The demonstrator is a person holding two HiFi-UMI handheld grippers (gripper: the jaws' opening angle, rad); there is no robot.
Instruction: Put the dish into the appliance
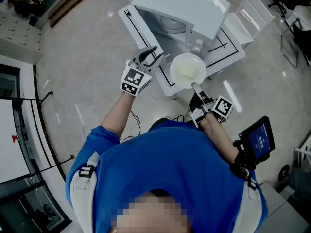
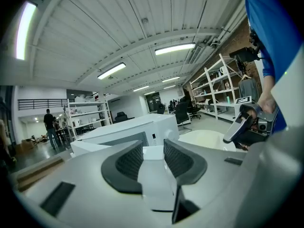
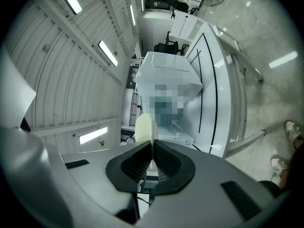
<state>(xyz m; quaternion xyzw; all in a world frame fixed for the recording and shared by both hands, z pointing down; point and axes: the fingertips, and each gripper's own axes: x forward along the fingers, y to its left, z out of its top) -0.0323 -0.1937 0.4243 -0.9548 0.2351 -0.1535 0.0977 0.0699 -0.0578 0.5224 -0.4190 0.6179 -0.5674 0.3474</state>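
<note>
Pale dish (image 3: pixel 145 127) edge-on in right gripper (image 3: pixel 152 146)

Polished floor (image 1: pixel 87 52), white table (image 1: pixel 222 45), strip lights (image 2: pixel 175 48)

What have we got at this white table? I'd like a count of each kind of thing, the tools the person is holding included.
hand-held grippers: 2, the left hand-held gripper and the right hand-held gripper
dish: 1
microwave: 1
table: 1
Total: 5

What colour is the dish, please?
The dish is pale cream; the head view shows it best.
</note>
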